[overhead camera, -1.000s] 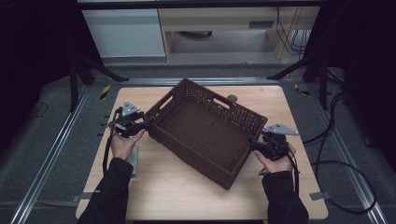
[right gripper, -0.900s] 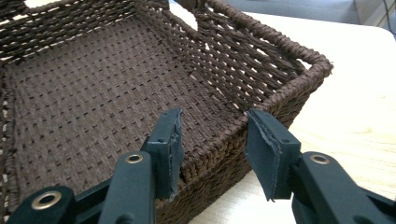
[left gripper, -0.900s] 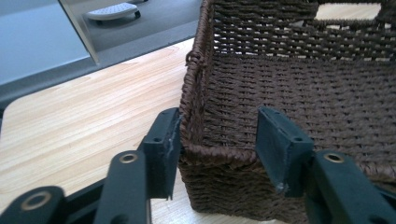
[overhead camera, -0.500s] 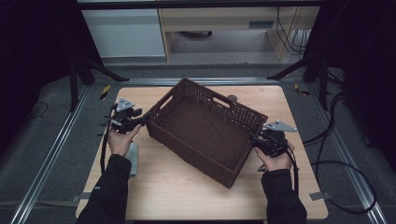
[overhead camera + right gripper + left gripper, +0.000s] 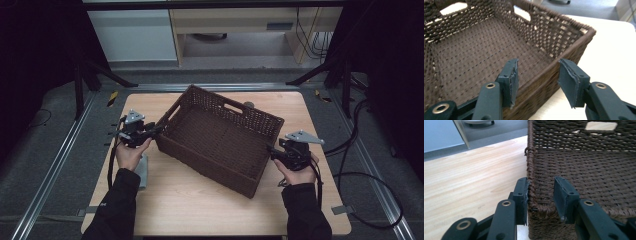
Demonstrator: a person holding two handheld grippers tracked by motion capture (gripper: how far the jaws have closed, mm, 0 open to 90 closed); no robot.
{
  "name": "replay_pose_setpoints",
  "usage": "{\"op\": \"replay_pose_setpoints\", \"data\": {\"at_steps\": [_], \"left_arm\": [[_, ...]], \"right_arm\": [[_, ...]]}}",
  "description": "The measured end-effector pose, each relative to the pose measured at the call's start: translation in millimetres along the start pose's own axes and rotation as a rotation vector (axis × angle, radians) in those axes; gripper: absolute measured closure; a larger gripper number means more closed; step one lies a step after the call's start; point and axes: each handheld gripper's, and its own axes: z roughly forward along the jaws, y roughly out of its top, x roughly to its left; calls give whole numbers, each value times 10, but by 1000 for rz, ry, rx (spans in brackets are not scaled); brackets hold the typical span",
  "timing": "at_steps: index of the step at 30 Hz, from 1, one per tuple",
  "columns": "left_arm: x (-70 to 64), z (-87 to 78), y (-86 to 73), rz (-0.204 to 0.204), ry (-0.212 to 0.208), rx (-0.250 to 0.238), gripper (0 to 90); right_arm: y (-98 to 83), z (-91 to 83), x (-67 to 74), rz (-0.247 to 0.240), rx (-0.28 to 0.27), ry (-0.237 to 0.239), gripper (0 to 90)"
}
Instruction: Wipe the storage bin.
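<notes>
A dark brown woven basket (image 5: 235, 107) lies askew on the wooden table (image 5: 200, 200), with nothing inside it. My left gripper (image 5: 157, 131) is at its left corner. In the left gripper view the jaws (image 5: 540, 192) straddle the basket's rim (image 5: 586, 165): the outer pad (image 5: 522, 192) touches the wall, the inner pad stands off it. These jaws have just been closing. My right gripper (image 5: 272, 151) is at the basket's right end. Its jaws (image 5: 537, 75) straddle the wall (image 5: 474, 50) with gaps on both sides, and they have just been opening.
A grey object (image 5: 142, 170) lies at the table's left edge beside the left forearm. A small round grey thing (image 5: 248, 104) sits just behind the basket. Metal rails run along both sides of the table, and cables trail on the floor at the right.
Hardly anything shows: both grippers stay at the basket's two ends, and the basket lies where it was.
</notes>
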Motion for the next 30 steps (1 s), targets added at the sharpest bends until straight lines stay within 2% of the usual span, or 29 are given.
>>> {"op": "replay_pose_setpoints", "data": {"at_steps": [2,5,7,11,12,14,18,21,25,28,30], "left_arm": [[-16,-21,0,12,-6,8,618],[-15,-27,30,30,11,13,589],[10,-5,41,26,24,2,562],[67,92,21,7,26,43,564],[75,117,5,0,12,55,589],[77,108,-15,-23,-29,46,634],[-6,59,-29,19,-21,62,725],[-41,6,-62,11,-29,69,713],[-125,-84,-115,4,-18,74,698],[-193,-152,-166,-10,-16,70,683],[-214,-185,-183,-1,-7,63,665]], "right_arm": [[-16,42,40,-16,22,4,508],[-41,119,73,-33,48,-5,530],[-33,126,70,-32,51,-10,549],[-23,147,53,-43,53,-20,565],[-20,156,45,-47,51,-24,568],[-16,174,31,-49,44,-28,572],[-14,169,31,-62,28,-48,582],[-15,102,22,-61,10,-40,555],[-43,88,19,-51,30,-24,551],[-44,103,18,-48,39,-21,620],[-36,111,16,-48,41,-18,657]]}}
